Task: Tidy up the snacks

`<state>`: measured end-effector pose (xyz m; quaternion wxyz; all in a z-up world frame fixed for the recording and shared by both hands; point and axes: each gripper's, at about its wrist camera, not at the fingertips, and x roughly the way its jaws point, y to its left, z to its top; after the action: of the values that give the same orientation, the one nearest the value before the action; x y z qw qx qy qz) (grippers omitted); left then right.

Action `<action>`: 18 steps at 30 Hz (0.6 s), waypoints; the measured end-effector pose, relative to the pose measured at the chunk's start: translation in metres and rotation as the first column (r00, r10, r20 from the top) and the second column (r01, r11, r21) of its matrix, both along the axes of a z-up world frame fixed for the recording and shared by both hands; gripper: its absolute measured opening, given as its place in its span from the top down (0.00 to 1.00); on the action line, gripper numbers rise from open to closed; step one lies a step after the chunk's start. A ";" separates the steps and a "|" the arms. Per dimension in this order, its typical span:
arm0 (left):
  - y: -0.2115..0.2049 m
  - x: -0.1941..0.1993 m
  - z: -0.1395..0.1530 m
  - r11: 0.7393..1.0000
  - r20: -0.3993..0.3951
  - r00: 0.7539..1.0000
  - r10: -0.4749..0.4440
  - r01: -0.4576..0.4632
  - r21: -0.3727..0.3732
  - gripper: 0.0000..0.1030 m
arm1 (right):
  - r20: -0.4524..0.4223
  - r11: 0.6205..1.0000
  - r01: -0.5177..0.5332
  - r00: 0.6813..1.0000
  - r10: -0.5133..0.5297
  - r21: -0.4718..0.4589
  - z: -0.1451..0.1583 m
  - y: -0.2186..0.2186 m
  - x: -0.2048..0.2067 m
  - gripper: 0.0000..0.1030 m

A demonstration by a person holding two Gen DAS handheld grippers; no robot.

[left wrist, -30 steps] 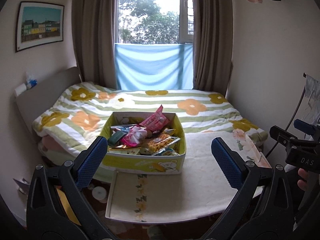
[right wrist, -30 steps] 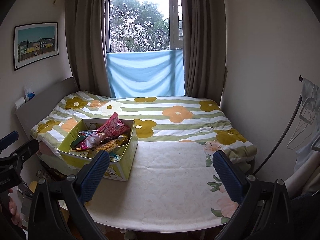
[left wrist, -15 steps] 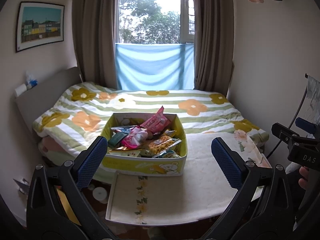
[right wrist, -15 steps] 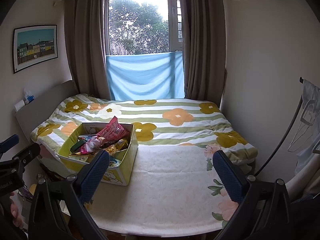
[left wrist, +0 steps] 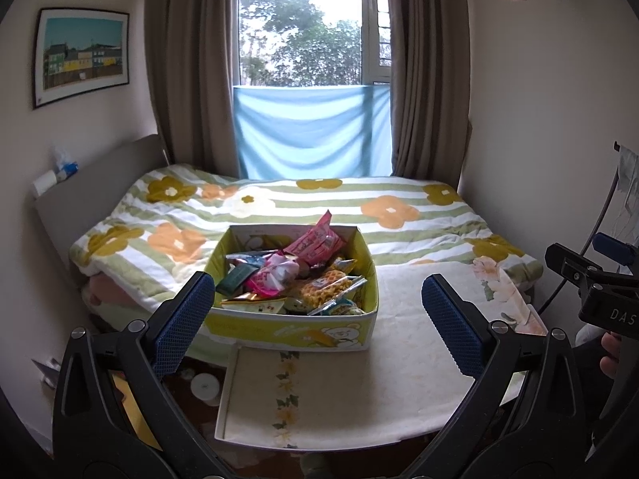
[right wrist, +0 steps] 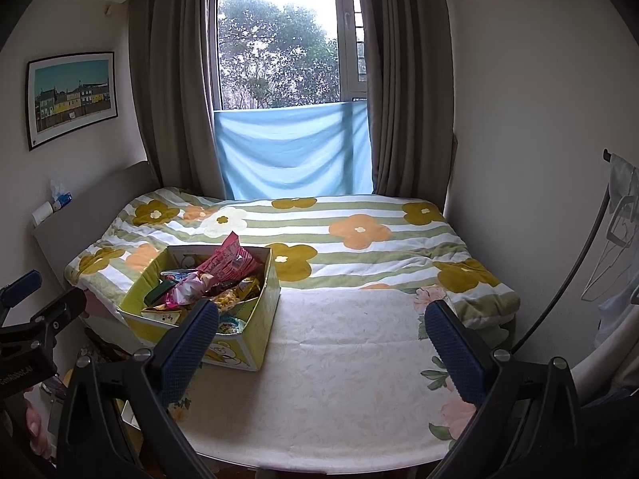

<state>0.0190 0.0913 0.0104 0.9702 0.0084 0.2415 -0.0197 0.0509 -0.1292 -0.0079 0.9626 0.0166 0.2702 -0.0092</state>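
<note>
Snacks (left wrist: 291, 275) heaped in yellow box (left wrist: 295, 325) at my 11 o'clock; left hand-held gripper (left wrist: 315, 319) and right hand-held gripper (right wrist: 327, 339) both gape wide, holding nothing, presumably ready to pick.

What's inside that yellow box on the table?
The yellow box is heaped with snack packets: a pink packet sticking up, a teal one, a yellow waffle-like snack. Whatever lies beneath the pile is covered.

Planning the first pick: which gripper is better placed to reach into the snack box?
Left. The snack box sits centred between the open left gripper; it lies off to the left of the open right gripper.
</note>
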 end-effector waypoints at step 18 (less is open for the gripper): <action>-0.001 0.005 -0.001 0.999 0.016 0.999 0.033 -0.033 0.022 0.00 | 0.003 1.000 0.025 1.000 -0.025 0.000 0.000 -0.005 0.001 0.00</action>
<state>0.0244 0.0898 0.0090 0.9721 0.0152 0.2343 -0.0011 0.0519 -0.1341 -0.0078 0.9629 0.0198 0.2684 -0.0210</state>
